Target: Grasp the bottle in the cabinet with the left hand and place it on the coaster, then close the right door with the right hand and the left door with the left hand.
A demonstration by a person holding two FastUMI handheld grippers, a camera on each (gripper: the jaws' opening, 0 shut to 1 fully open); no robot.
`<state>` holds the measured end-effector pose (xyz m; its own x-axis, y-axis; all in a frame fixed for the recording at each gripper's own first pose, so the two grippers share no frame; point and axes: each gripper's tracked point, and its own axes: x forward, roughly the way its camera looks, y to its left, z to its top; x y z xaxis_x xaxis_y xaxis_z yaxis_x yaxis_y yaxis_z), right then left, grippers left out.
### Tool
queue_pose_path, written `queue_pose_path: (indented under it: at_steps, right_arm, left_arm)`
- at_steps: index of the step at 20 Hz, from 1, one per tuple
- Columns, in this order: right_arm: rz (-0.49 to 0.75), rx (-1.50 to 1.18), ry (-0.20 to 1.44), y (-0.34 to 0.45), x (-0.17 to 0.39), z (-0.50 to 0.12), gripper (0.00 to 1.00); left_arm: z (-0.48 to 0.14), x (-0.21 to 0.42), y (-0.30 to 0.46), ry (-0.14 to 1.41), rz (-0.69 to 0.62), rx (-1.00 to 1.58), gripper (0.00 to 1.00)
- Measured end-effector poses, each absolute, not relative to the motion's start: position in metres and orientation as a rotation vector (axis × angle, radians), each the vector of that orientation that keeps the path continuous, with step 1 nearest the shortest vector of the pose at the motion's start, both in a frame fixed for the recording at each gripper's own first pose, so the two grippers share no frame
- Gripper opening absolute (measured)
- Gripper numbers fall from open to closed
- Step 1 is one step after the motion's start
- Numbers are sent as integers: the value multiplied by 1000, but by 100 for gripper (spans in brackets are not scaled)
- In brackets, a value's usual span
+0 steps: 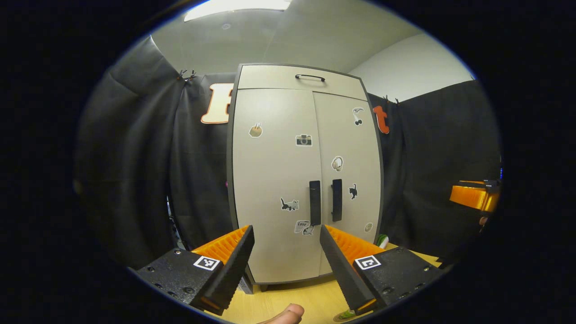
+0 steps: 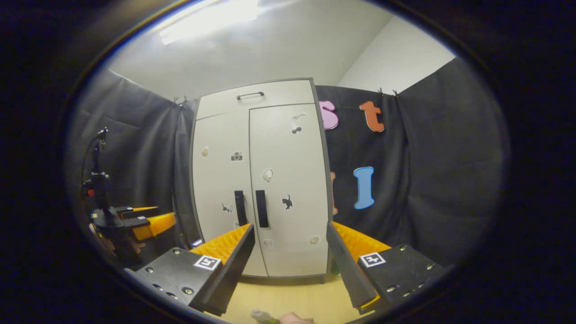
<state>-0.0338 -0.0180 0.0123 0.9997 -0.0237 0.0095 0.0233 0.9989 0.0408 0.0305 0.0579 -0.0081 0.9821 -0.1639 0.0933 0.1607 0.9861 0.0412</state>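
Cabinets: one (image 1: 306,175), frame centre
Doors: two, left (image 1: 272,180) and right (image 1: 348,171), both shut
Door handles: two (image 1: 315,202) (image 1: 336,200), side by side at the centre seam
Top handle: one (image 1: 310,77)
Stickers, left door: four
Stickers, right door: four
Grippers: two (image 1: 286,261) (image 2: 290,263)

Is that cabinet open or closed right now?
Closed: both doors of the cabinet sit flush, handles side by side at the centre seam.
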Motion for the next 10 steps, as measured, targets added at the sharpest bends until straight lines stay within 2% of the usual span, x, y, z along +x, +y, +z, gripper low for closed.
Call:
queue_pose_path:
  at_steps: [2, 3, 5, 6, 9, 10]
  right_arm:
    - [-25, 33, -13, -15, -33, 15, 96]
    - [-21, 29, -13, -13, -32, 15, 93]
    - [-16, 18, -7, -8, -31, 13, 93]
    - [-17, 14, -8, -7, -31, 13, 96]
    - [1, 8, 3, 3, -31, 8, 93]
    - [5, 5, 3, 4, -31, 8, 96]
  left_arm:
    - [-8, 30, 61, -96, -162, 31, 93]
    - [-7, 29, 62, -97, -160, 28, 93]
    - [-5, 29, 68, -99, -150, 23, 93]
    - [-5, 29, 71, -100, -148, 21, 93]
    - [-4, 26, 76, -106, -149, 22, 93]
    - [-5, 24, 77, -106, -152, 22, 93]
